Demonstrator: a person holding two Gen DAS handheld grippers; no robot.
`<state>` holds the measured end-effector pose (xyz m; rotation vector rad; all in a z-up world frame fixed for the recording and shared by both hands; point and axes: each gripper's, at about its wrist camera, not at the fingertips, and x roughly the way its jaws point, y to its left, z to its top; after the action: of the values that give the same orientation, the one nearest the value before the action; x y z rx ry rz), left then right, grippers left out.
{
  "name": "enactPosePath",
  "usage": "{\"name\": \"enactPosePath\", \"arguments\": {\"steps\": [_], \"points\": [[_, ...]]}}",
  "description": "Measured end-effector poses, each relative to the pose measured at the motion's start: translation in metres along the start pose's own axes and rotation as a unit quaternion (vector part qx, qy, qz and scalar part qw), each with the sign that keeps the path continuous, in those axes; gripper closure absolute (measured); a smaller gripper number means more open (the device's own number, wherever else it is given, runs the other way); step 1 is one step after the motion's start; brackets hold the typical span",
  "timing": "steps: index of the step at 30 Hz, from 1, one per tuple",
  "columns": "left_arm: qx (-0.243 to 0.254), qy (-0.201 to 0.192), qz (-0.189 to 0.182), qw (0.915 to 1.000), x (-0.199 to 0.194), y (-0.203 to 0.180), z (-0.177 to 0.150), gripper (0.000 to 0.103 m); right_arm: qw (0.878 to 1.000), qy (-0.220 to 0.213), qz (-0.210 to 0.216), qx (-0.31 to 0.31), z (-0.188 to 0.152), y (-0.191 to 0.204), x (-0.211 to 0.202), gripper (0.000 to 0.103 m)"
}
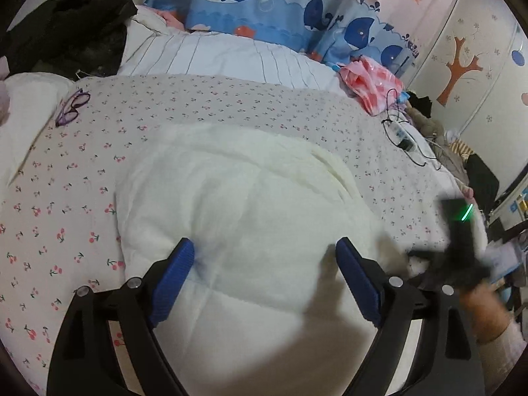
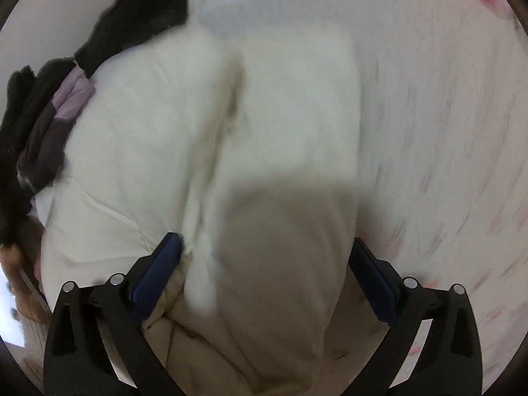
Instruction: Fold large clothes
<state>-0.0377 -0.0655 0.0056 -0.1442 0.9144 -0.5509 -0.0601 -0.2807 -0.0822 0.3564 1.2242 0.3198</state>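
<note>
A cream-white fleecy folded garment lies on the cherry-print bedsheet, spreading ahead of and beneath both tools. The left gripper stands wide apart over it; the right gripper, blurred, seems likewise spread, gripping nothing.

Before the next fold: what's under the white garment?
The white garment lies on the cherry-print bedsheet, which shows around it. Whatever sits directly beneath it is covered. Both grippers are open over it.
</note>
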Motion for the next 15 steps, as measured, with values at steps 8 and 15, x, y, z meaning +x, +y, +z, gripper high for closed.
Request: {"name": "enactPosePath", "arguments": {"steps": [8,15], "points": [[-0.028,-0.006,-0.017,0.9994,-0.011,0.011,-0.003,0.018,1.0,0.01,-0.016,-0.011,-0.039,-0.009,-0.02,0.006],[-0.027,-0.005,-0.007,0.9996,-0.01,0.011,-0.003,0.017,0.997,0.035,-0.033,-0.06,-0.048,0.008,-0.029,0.007]]}}
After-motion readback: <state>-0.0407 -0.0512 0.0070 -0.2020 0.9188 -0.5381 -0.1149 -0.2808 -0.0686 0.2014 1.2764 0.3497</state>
